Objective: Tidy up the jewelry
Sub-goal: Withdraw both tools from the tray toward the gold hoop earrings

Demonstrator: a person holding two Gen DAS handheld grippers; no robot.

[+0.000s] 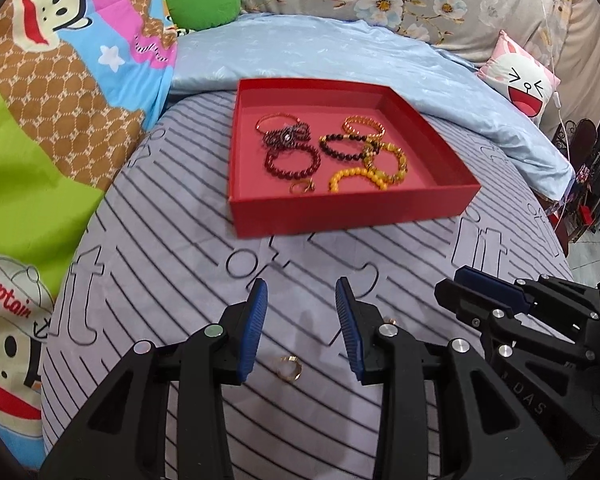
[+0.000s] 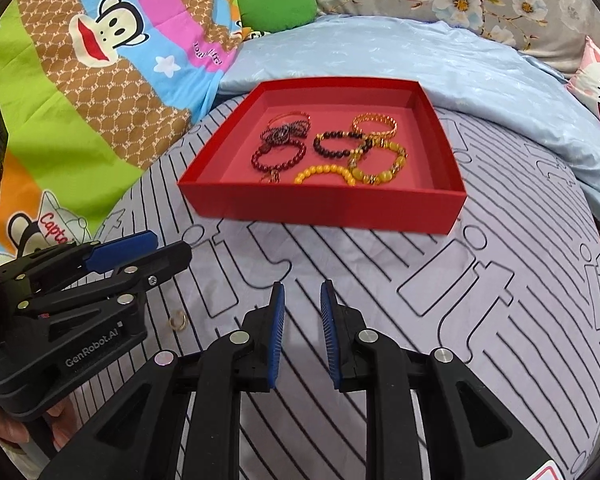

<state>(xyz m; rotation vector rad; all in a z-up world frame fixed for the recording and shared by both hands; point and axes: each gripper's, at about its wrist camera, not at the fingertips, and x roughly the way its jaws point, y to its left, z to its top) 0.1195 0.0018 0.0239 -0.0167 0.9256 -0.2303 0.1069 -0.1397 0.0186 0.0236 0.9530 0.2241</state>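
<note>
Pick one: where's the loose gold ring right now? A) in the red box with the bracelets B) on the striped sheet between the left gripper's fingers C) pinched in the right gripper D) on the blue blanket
B: the gold ring lies on the striped sheet, in the gap of the open left gripper, well short of the red box; the right gripper is open and holds nothing.

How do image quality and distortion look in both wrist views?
Left wrist: even light, the red box is slightly soft, its edges bowed by the fisheye, with dark vignette corners. Right wrist: sharper, the striped sheet lines curve outward; no glare.
</note>
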